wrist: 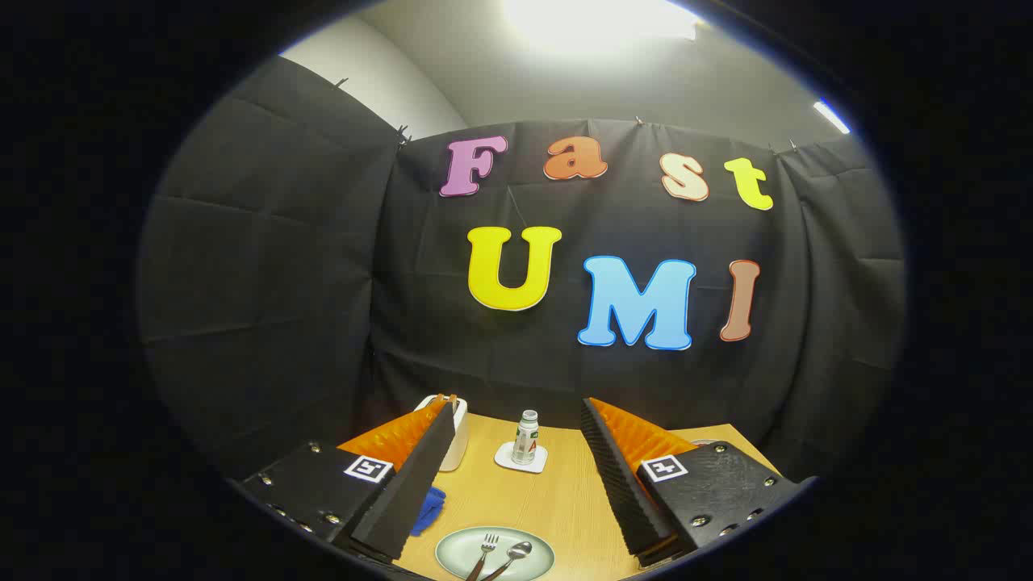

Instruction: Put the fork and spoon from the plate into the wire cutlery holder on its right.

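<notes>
The tool is held spread wide above the bench, fork and spoon lying side by side on the plate between its fingers.

Counted on desk: one plate, carrying one fork and one spoon. One small bottle on one white coaster; one white container; one blue cloth. One tool, two fingers, spread apart and holding nothing.
</notes>
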### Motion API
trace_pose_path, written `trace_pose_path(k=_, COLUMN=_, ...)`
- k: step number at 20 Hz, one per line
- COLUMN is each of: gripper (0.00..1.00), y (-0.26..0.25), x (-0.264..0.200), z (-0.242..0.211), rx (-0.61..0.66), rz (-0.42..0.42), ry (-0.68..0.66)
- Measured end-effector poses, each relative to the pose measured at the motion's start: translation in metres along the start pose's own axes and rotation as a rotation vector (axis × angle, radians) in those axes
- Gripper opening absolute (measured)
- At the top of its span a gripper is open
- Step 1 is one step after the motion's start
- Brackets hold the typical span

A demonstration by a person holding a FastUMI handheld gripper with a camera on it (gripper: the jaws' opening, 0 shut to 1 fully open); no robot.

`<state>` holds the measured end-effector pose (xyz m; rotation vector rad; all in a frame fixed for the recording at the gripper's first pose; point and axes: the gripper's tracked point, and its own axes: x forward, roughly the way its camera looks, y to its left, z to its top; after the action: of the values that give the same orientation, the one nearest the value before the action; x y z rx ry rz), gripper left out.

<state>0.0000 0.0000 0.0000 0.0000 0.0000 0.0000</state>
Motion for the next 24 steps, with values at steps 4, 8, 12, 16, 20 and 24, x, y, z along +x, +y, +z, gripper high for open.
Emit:
trace_pose_path(k=4, gripper=0.96, y=0.001, x=0.001, z=-0.003, rx=0.034, rz=-0.005, ry=-0.001)
trace_pose_path(k=8, gripper=0.96, y=-0.004, x=0.004, z=-0.002, rx=0.068, rz=-0.021, ry=-0.016)
trace_pose_path(k=12, gripper=0.96, y=-0.012, x=0.009, z=-0.005, rx=0.090, rz=-0.044, ry=-0.013)
trace_pose_path(k=16, gripper=0.96, y=-0.015, x=0.016, z=-0.015, rx=0.122, rz=-0.057, ry=0.014)
trace_pose_path(k=20, gripper=0.97, y=-0.016, x=0.019, z=-0.028, rx=0.146, rz=-0.075, ry=0.041)
trace_pose_path(k=24, gripper=0.96, y=-0.015, x=0.025, z=-0.052, rx=0.163, rz=-0.092, ry=0.101)
